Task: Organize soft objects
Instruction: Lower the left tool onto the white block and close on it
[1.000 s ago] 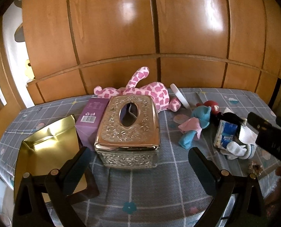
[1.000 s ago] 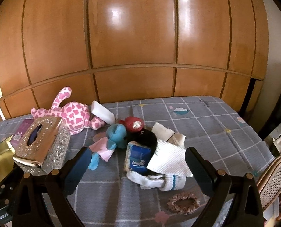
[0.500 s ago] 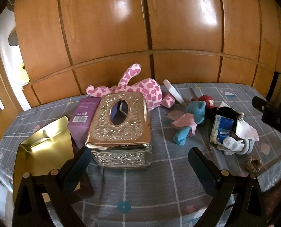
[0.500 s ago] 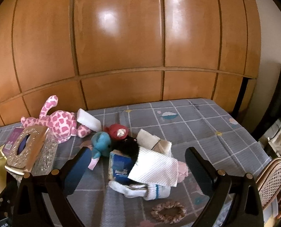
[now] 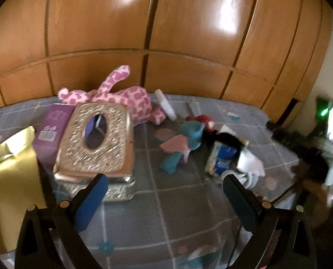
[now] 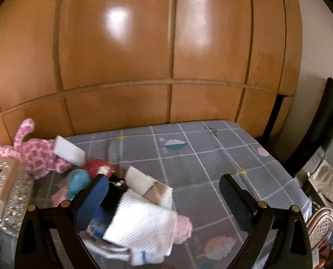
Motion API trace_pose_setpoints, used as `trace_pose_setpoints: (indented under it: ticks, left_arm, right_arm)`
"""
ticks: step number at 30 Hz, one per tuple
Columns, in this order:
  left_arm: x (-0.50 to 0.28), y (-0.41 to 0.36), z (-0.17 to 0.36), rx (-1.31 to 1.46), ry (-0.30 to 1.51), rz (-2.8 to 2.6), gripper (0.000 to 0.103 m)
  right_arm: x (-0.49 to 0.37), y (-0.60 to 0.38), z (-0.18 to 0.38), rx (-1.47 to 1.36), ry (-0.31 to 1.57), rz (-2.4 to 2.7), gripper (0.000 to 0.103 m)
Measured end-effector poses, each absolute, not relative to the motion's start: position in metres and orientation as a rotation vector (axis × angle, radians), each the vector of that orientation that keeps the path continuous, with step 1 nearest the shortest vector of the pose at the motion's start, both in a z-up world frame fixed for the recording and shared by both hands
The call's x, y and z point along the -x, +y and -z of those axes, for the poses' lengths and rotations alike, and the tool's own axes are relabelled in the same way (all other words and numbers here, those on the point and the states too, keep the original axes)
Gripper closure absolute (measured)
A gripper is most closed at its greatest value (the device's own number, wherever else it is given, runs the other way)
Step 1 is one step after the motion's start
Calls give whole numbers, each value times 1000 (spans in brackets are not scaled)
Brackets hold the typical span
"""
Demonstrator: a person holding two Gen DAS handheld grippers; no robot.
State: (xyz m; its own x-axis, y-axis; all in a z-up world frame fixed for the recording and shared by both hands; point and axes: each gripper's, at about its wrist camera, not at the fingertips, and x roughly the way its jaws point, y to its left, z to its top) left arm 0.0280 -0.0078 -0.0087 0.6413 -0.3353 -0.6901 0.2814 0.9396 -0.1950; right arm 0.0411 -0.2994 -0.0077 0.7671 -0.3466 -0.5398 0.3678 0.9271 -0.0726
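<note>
We hold both grippers spread and empty, and the white cloth (image 6: pixel 141 224) on the soft pile, right of the tissue box (image 6: pixel 5 192), lies just below-left of the right gripper (image 6: pixel 162 192), nearer than the left gripper (image 5: pixel 164 190).

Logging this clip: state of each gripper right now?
Left gripper: open, holding nothing.
Right gripper: open, holding nothing, above the white cloth.
</note>
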Motion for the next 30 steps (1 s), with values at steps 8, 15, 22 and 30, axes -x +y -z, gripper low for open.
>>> trace_pose_setpoints:
  ticks: [8,15,22,30]
  left_arm:
    - [-70,-32,-8,16,810,409,0]
    - [-136,-65,-26,-78,789,420,0]
    - [-228,-92,-14,-123,898,382,9]
    - [-304,-116,22,-190,1030,360,32]
  right_arm:
    - [-47,-330,26,-149,593,366,2]
    - [-47,-341,30,-250,608,324,2]
    - [-48,-344,33,-295,611,292,2]
    - [-52,-352,40,-359,646,271,2]
